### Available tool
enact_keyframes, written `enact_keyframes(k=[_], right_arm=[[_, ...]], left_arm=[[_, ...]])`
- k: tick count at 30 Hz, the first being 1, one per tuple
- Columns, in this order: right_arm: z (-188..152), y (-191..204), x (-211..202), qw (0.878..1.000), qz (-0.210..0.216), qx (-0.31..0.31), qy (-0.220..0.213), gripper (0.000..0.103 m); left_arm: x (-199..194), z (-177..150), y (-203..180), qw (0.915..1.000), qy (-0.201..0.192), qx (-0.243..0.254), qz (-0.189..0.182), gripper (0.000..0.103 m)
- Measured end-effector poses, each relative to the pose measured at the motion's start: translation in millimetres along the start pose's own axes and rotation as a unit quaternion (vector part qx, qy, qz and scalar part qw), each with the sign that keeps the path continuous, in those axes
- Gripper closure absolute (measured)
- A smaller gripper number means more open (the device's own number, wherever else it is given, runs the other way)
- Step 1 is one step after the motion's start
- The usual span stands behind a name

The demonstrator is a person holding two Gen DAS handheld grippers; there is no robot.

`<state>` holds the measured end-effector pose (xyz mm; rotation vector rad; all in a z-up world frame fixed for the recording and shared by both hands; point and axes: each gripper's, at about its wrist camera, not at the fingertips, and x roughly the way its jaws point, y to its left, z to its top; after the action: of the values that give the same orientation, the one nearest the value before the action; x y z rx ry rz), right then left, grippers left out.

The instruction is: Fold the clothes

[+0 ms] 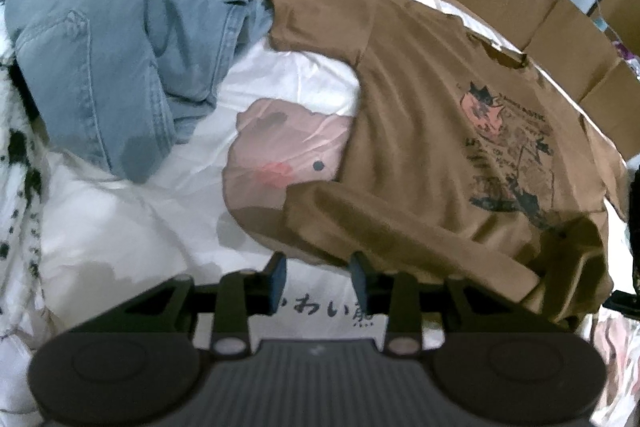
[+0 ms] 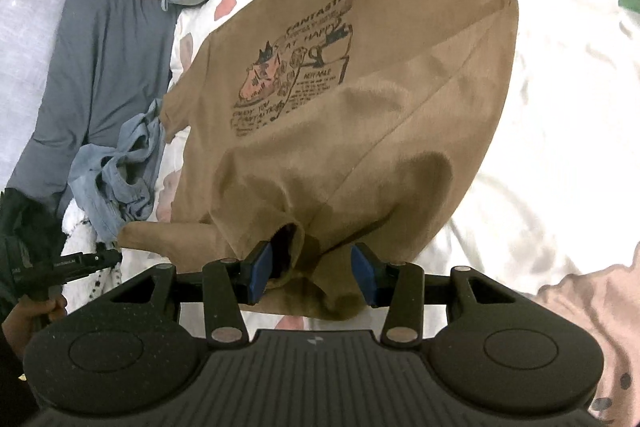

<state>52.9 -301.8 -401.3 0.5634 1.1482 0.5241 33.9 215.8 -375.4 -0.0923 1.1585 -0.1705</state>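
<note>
A brown T-shirt (image 1: 420,131) lies print-up on a white bedspread (image 1: 132,227) with pink cartoon figures, filling the right half of the left wrist view and the middle of the right wrist view. Its bottom hem is turned up toward the lower edge of both frames.

The left gripper (image 1: 318,277) sits at the bottom centre of its view, fingers apart over bare bedspread; the folded hem edge lies just beside its right pad, with nothing between the pads, so it is released.

The right gripper (image 2: 312,277) is at the bottom centre of its own view. A bunched piece of hem sits between its blue pads (image 2: 260,275), against the left one, while the right pad stands clear; I cannot tell whether it truly grips the cloth.

Crumpled blue jeans (image 1: 108,67) lie at the upper left of the left wrist view. Cardboard boxes (image 1: 560,19) line the upper right.
</note>
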Motion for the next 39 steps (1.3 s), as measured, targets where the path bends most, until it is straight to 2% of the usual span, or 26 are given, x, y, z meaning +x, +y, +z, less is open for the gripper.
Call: enact_keyframes(k=[8, 14, 22, 25, 36, 39], right_arm=[[-5.8, 1.5, 18.8, 0.999, 0.023, 0.035, 0.015, 0.053], [-12.1, 0.4, 28.8, 0.997, 0.024, 0.061, 0.03, 0.054], [-21.2, -13.9, 14.3, 0.993, 0.032, 0.107, 0.026, 0.056], [-23.4, -20.0, 13.7, 0.99, 0.033, 0.134, 0.023, 0.063], [-21.7, -28.6, 38.0, 0.974, 0.041, 0.223, 0.025, 0.065], [-23.7, -30.2, 45.1, 0.967, 0.048, 0.248, 0.028, 0.071]], left_arm=[[5.0, -2.3, -2.8, 1.0, 0.006, 0.006, 0.0, 0.065], [6.5, -3.5, -0.3, 1.0, 0.008, 0.005, 0.003, 0.065], [4.6, -7.4, 11.1, 0.9999, 0.009, -0.002, 0.011, 0.065], [4.9, -10.1, 13.6, 0.9999, 0.01, -0.007, 0.011, 0.065], [4.3, -12.3, 19.3, 0.9998, 0.012, -0.004, 0.014, 0.065], [4.8, -12.3, 21.6, 0.9998, 0.013, -0.005, 0.016, 0.065]])
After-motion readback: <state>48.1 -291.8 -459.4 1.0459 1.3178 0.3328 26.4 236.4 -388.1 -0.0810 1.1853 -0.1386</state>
